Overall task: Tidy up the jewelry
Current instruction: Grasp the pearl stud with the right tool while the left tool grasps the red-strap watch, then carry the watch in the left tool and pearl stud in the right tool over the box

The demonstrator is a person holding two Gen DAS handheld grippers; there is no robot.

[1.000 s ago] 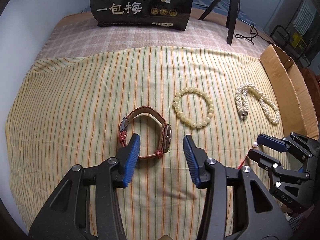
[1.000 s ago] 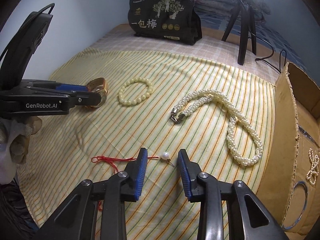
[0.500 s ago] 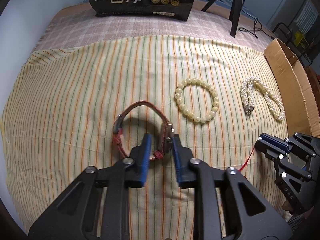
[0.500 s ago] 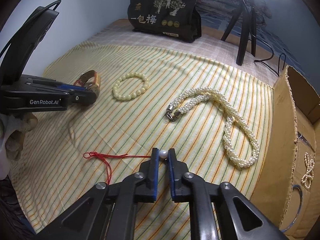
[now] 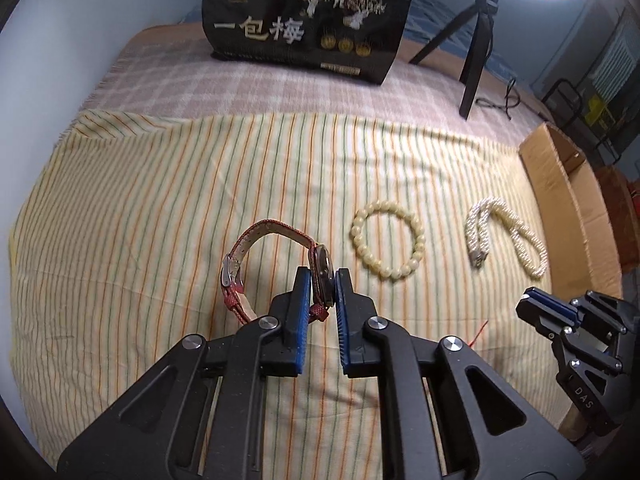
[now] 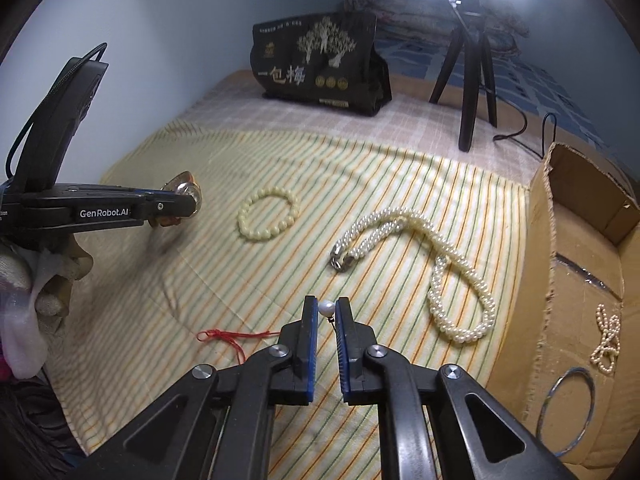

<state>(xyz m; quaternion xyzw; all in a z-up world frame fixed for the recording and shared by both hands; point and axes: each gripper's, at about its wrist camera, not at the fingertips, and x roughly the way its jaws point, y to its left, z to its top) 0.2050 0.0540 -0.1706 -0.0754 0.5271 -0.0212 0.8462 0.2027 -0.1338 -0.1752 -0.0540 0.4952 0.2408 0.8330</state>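
Both claws are clamped on something right now. The left gripper (image 5: 322,280) has just been closing and its blue pads now pinch the case of the red-strapped wristwatch (image 5: 280,264), strap looping off to the left over the striped cloth (image 5: 160,208). The right gripper (image 6: 326,312) is closed on a small white pearl (image 6: 327,307) with a red cord (image 6: 228,336) trailing left. The cream bead bracelet (image 6: 268,216) and twisted pearl necklace (image 6: 440,264) lie farther out, the cardboard box (image 6: 576,264) at the right.
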